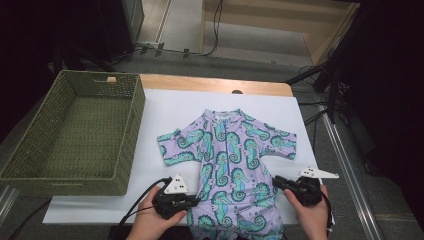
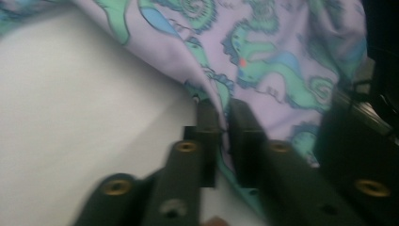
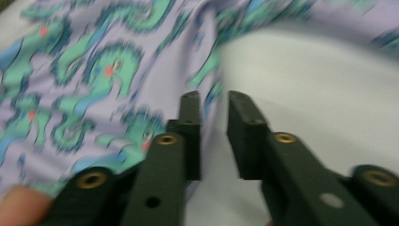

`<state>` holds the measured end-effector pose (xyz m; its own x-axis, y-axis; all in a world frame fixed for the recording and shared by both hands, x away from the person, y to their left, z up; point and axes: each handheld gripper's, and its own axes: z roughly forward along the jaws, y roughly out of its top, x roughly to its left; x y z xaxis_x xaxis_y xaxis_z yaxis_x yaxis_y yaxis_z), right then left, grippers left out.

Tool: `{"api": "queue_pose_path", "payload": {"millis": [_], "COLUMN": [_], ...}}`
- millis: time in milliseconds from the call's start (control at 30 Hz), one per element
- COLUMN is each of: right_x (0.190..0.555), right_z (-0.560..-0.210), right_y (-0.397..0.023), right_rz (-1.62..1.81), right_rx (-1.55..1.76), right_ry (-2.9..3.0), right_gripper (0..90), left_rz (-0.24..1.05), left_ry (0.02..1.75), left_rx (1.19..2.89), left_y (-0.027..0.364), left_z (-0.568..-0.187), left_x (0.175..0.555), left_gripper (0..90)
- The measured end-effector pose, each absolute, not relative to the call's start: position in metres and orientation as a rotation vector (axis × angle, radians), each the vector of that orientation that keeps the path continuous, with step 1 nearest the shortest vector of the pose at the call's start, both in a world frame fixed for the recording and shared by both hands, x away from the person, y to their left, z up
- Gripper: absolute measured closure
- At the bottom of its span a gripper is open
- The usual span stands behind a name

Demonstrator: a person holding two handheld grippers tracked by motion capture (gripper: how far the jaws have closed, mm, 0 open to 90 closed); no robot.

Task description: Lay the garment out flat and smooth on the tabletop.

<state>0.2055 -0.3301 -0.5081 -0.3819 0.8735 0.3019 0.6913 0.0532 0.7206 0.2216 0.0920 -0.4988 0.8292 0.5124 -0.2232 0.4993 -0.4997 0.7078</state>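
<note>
A lilac child's swimsuit (image 1: 230,150) with green seahorses lies flat, neck away from me, on a white sheet (image 1: 165,110). My left gripper (image 1: 192,201) sits at the suit's lower left edge. In the left gripper view its jaws (image 2: 224,110) stand a narrow gap apart, with the suit's (image 2: 263,47) folded hem running into that gap. My right gripper (image 1: 277,181) is at the lower right edge. In the right gripper view its jaws (image 3: 214,101) are apart over the border of the suit (image 3: 94,70) and the sheet (image 3: 320,84), and the pads do not press on the cloth.
A green woven basket (image 1: 135,115) stands on the left of the table, beside the sheet. A wooden table edge (image 1: 215,84) shows behind the sheet. Cables and dark stands lie on the floor beyond and to the right.
</note>
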Motion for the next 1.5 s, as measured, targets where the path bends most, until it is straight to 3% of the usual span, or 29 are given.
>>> {"api": "queue_pose_path", "payload": {"millis": [167,267,467,567,667,733,800,1500], "right_x": [0.240,0.261,0.285,0.289,0.289,0.288,0.285,0.181], "right_z": [-0.504,-0.510,-0.525,-0.525,-0.525,-0.524,-0.524,-0.523], "right_y": [-0.346,-0.350,-0.347,-0.341,-0.340,-0.342,-0.345,-0.368], "right_rz": [1.133,1.050,0.952,0.885,0.843,0.827,0.845,0.893], "right_rx": [1.637,1.659,1.678,1.653,1.654,1.662,1.681,1.709], "right_ry": [1.950,1.865,1.886,1.937,1.926,1.918,1.912,1.908], "right_gripper": [58.0,47.9,43.2,50.4,70.3,84.9,86.7,87.3], "left_rz": [0.212,0.264,0.389,0.435,0.460,0.419,0.429,0.314], "left_ry": [0.923,0.993,1.082,1.097,1.095,1.088,1.069,1.037], "left_rx": [2.059,2.052,2.084,2.116,2.128,2.131,2.152,2.164], "left_y": [0.105,0.106,0.110,0.110,0.111,0.112,0.110,0.128], "left_z": [-0.491,-0.493,-0.502,-0.507,-0.507,-0.506,-0.505,-0.503], "left_x": [0.258,0.281,0.304,0.305,0.303,0.302,0.299,0.236], "left_gripper": [58.4,51.6,49.0,53.0,63.8,79.4,88.1,88.7]}}
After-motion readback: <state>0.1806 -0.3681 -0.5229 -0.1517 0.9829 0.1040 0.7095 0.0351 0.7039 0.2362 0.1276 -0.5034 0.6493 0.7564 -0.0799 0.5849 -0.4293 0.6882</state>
